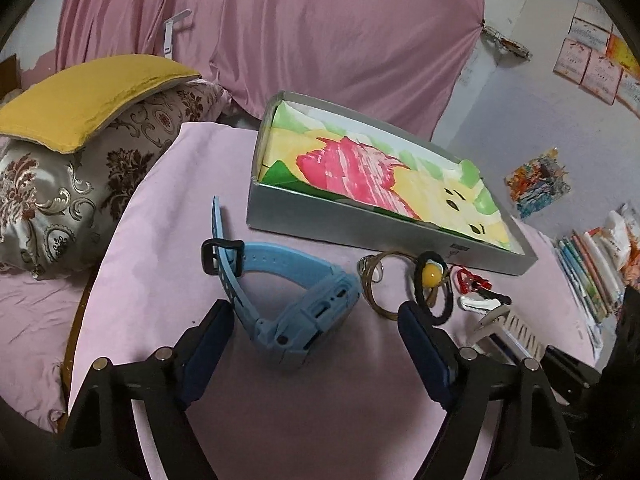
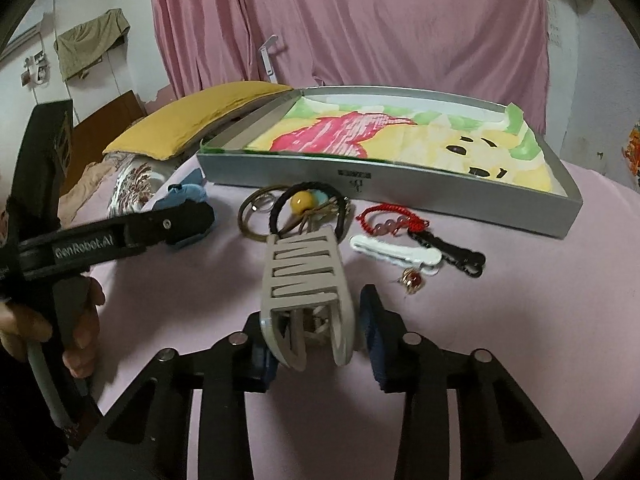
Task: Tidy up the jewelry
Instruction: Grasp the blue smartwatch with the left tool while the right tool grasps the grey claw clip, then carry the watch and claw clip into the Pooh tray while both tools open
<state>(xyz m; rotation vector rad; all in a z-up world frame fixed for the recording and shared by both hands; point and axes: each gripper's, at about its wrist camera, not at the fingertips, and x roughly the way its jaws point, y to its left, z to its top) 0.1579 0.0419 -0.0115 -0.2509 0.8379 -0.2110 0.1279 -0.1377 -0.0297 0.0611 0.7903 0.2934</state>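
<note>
Two grippers straddle separate items so both can go to the box (image 2: 400, 196): left gripper (image 1: 316, 332), wide open, flanks the watch (image 1: 304, 308); right gripper (image 2: 316, 344), narrowed, brackets the claw clip (image 2: 304, 284) without visibly clamping it.

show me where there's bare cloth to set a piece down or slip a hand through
Free: the pink cloth right of the beige hair claw, below the white clip; the cloth left of the blue watch, toward the patterned pillow. The box holds only its painted liner. Crowded: the strip before the box, with rings, hair tie and red bracelet.
</note>
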